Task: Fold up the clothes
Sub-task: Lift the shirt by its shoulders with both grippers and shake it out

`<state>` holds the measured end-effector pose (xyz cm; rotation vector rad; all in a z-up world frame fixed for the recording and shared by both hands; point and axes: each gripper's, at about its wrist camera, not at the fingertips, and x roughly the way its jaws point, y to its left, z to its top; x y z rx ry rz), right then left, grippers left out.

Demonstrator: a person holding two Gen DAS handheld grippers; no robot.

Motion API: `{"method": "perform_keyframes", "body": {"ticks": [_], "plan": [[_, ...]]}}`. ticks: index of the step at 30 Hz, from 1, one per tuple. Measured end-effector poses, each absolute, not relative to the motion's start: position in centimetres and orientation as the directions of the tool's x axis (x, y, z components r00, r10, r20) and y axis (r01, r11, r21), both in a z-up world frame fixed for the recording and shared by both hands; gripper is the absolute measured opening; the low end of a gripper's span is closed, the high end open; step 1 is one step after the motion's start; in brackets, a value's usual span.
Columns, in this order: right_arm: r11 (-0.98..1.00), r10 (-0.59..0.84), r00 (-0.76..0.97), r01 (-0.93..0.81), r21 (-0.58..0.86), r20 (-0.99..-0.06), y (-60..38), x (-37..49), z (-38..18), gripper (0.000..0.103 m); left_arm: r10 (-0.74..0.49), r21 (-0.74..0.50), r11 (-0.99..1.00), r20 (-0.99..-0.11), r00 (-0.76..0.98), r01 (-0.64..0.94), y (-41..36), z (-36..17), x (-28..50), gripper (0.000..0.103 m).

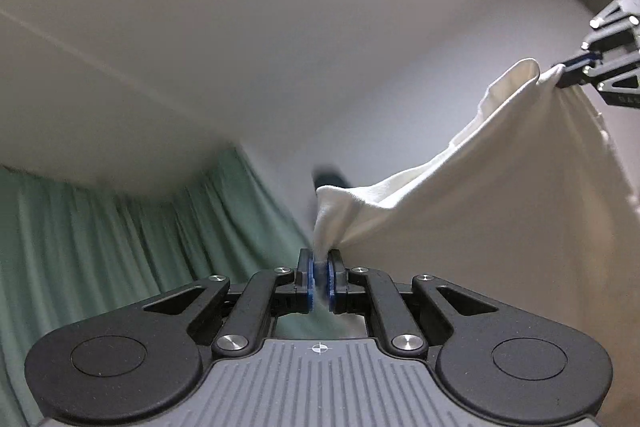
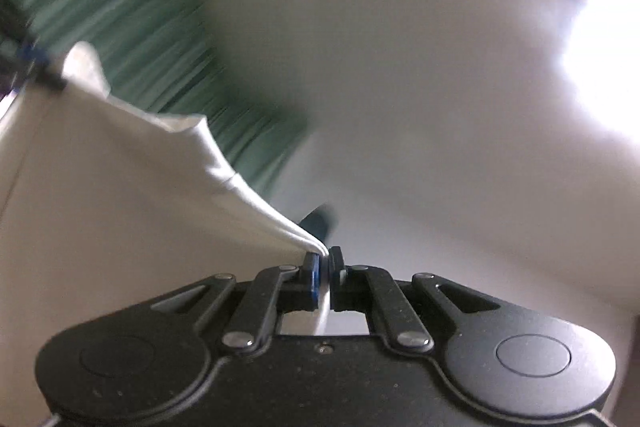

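Holding a white garment point(image 1: 480, 227) up in the air between both claws, I see it stretched like a sheet from one to the other. My left gripper point(image 1: 320, 277) has its blue-padded jaws pressed nearly together, pinching a bunched corner of the white cloth that rises in a small twist just above the fingertips. From there the fabric runs up and to the right, its top edge sagging in a loose fold, to my right gripper point(image 1: 570, 73), which is seen from the side and has its fingers clamped on the other corner.

Through the right wrist camera, the right gripper point(image 2: 325, 269) likewise has its jaws almost closed on a thin pulled point of the garment point(image 2: 120, 207), which spreads away to the left and hangs down out of view. The left gripper point(image 2: 38, 65) shows blurred at the far left edge, gripping the opposite corner.

Behind the cloth hang pale green curtains point(image 1: 100, 227) against a plain white wall point(image 1: 280, 47). Much of the right view is smeared by motion blur.
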<state>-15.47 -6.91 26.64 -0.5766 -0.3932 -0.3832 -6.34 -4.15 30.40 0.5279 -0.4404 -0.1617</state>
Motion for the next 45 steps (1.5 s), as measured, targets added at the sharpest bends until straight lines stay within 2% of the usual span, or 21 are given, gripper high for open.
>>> {"method": "perform_keyframes", "body": {"ticks": [5,8,10,12,14,15,18,20,22,25,27,29,32,36,41,45], "plan": [[0.738,-0.285,0.802,0.533,-0.414,0.525,-7.0,-20.4,29.2,0.005,-0.274,0.518,0.855,0.405,0.872,0.028,-5.0,33.6,-10.7,0.006],[0.723,-0.321,0.776,0.571,-0.389,0.544,-7.9,-22.4,29.6,0.005,-0.297,0.511,0.859,0.464,0.834,0.022,-5.5,34.0,-13.4,0.006],[0.734,-0.344,0.803,0.554,-0.394,0.487,-8.9,-22.2,29.4,0.005,-0.305,0.549,0.836,0.439,0.845,0.017,-6.3,33.9,-13.5,0.006],[0.737,-0.342,0.78,0.569,-0.366,0.525,-9.1,-23.7,28.9,0.005,-0.318,0.53,0.846,0.417,0.851,0.056,-6.6,34.3,-14.1,0.006],[0.696,-0.354,0.739,0.618,-0.366,0.573,-9.3,-24.5,28.4,0.005,-0.32,0.535,0.844,0.443,0.837,0.039,-6.9,34.2,-14.5,0.006],[0.688,-0.364,0.739,0.623,-0.371,0.567,-9.6,-24.3,28.5,0.005,-0.318,0.552,0.834,0.451,0.834,0.019,-7.2,34.0,-14.3,0.006],[0.689,-0.345,0.752,0.609,-0.392,0.562,-9.4,-24.9,28.2,0.005,-0.315,0.567,0.822,0.372,0.873,0.055,-7.9,34.2,-12.8,0.006],[0.673,-0.315,0.746,0.611,-0.416,0.587,-8.5,-25.7,27.7,0.005,-0.282,0.567,0.823,0.393,0.875,0.011,-8.2,34.2,-12.8,0.006],[0.638,-0.25,0.73,0.618,-0.459,0.636,-7.0,-27.1,26.7,0.005,-0.235,0.535,0.845,0.398,0.887,-0.016,-7.8,34.5,-12.3,0.006],[0.61,-0.254,0.734,0.627,-0.484,0.63,-7.6,-27.2,26.4,0.005,-0.191,0.444,0.896,0.392,0.9,-0.003,-6.8,35.6,-12.0,0.006],[0.609,-0.32,0.73,0.646,-0.459,0.604,-9.5,-27.3,26.6,0.005,-0.226,0.428,0.903,0.42,0.879,0.028,-7.1,36.0,-13.4,0.006],[0.609,-0.396,0.721,0.67,-0.425,0.569,-11.8,-27.4,26.8,0.005,-0.277,0.464,0.885,0.447,0.85,0.045,-8.1,35.8,-14.8,0.006],[0.568,-0.408,0.679,0.712,-0.412,0.61,-12.2,-29.3,26.2,0.005,-0.318,0.5,0.865,0.469,0.824,0.049,-9.4,35.8,-16.1,0.006],[0.556,-0.338,0.641,0.727,-0.404,0.689,-10.7,-32.6,25.8,0.005,-0.27,0.442,0.897,0.522,0.809,0.015,-8.1,36.7,-17.3,0.006],[0.64,-0.301,0.642,0.685,-0.35,0.706,-10.8,-34.3,26.5,0.005,-0.199,0.395,0.916,0.606,0.77,-0.073,-7.6,36.7,-16.9,0.006],[0.665,-0.332,0.659,0.671,-0.328,0.675,-13.0,-32.3,25.8,0.005,-0.199,0.419,0.904,0.595,0.778,-0.089,-8.4,36.2,-15.0,0.006]]}}
